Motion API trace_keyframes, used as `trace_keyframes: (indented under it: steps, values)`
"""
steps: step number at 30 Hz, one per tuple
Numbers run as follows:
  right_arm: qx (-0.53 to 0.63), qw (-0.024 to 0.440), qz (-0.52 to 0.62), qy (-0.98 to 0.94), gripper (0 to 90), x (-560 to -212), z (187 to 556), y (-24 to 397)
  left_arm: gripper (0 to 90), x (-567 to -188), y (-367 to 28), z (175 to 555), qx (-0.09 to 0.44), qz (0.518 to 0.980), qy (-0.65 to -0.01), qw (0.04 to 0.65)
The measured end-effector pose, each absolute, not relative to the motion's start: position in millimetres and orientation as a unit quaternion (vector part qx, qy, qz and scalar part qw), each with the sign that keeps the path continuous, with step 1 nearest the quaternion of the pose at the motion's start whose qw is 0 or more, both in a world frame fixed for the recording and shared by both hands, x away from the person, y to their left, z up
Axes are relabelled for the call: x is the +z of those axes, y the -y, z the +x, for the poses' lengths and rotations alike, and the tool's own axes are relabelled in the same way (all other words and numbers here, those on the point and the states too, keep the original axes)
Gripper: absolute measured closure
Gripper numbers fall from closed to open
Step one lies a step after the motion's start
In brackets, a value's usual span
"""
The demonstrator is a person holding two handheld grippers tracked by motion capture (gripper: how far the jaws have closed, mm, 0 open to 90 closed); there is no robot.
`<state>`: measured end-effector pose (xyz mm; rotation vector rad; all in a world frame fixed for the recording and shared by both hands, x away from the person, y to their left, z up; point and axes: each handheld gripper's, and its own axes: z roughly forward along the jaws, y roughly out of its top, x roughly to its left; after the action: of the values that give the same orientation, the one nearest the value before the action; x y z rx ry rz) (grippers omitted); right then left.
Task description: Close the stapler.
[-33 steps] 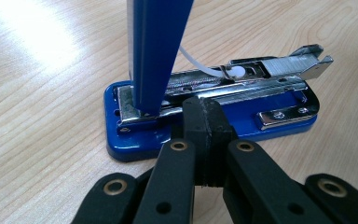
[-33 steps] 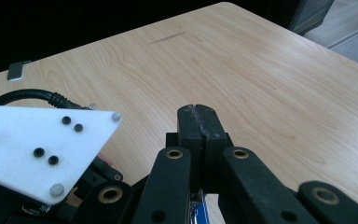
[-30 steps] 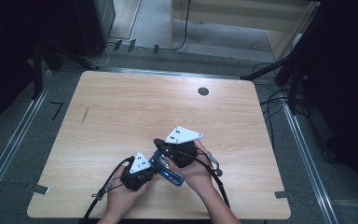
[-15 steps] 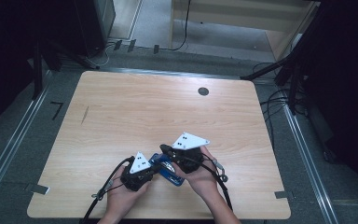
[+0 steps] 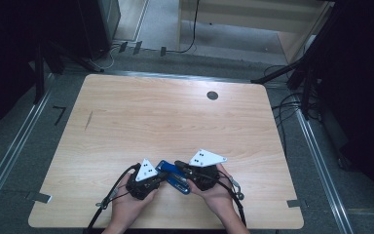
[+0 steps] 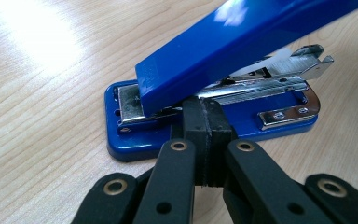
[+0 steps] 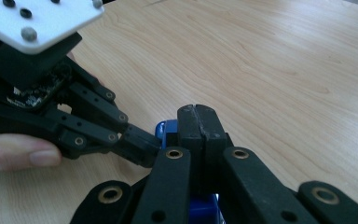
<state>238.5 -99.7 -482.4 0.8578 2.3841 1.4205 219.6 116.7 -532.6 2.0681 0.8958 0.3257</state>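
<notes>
Here, both jaw pairs pressed together: left gripper (image 6: 204,140) and right gripper (image 7: 199,135) against the blue stapler (image 6: 223,60).

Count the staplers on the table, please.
1. The blue stapler lies near the table's front edge between the left gripper and right gripper, its top arm raised off the base.

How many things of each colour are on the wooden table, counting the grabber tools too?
Blue: 1, the blue metal stapler
Black: 3, the left gripper, the right gripper, the round black cap in the tabletop
Total: 4
</notes>
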Motion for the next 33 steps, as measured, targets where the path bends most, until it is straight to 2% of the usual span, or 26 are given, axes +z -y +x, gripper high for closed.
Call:
trace_keyframes:
  steps: [33]
  values:
    - [0.487, 0.126, 0.305, -0.809, 90.0, -502, 214, 126, 90.0, -533, -121, 218, 0.117, 0.826, -0.358, 0.421]
